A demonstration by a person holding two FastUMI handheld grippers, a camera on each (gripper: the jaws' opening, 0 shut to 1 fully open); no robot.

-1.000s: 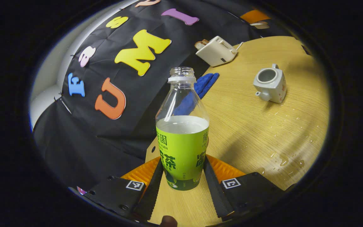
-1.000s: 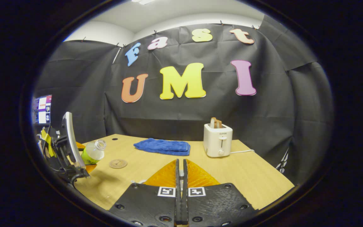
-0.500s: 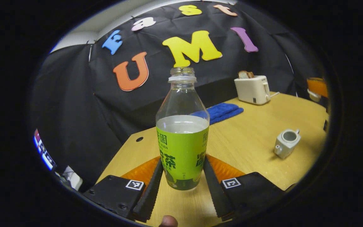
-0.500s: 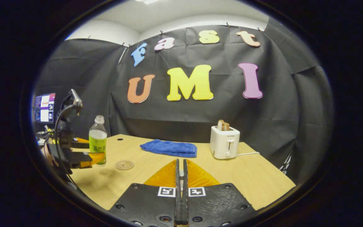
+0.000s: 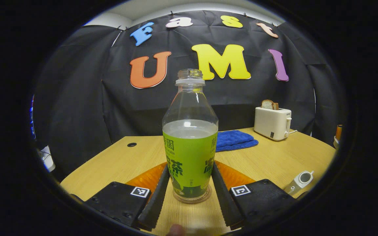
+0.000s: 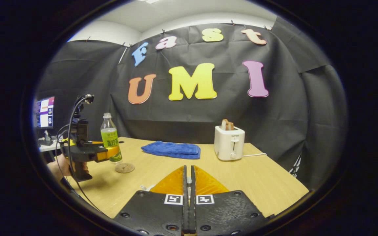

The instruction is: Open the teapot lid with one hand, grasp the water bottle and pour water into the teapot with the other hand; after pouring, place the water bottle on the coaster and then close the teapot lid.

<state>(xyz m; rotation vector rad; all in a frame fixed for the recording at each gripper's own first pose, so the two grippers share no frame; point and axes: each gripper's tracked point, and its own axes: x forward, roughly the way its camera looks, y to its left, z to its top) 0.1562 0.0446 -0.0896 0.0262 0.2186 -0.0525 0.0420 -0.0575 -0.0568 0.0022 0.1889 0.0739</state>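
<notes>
A clear water bottle (image 5: 190,147) with a green label stands upright, uncapped and about half full, and my left gripper (image 5: 190,167) is shut on its label. A round brown coaster (image 5: 192,198) rings its base. In the right gripper view the bottle (image 6: 110,141) hangs just over the left edge of the coaster (image 6: 125,167), held by the left gripper (image 6: 108,153). The white teapot (image 5: 302,179) sits lidless at the lower right. My right gripper (image 6: 188,177) is shut. A pale piece, seemingly the teapot lid (image 5: 335,146), shows under the right gripper at the far right edge.
A white toaster (image 5: 272,123) with toast stands at the back right of the wooden table (image 5: 274,160), its cord trailing right. A folded blue cloth (image 5: 235,139) lies beside it. A cable hole (image 5: 131,144) marks the back left. A hand (image 6: 65,167) holds the left gripper.
The bottle has gone from tilted to upright and moved away from the teapot, down to the coaster. The right gripper has barely moved.
</notes>
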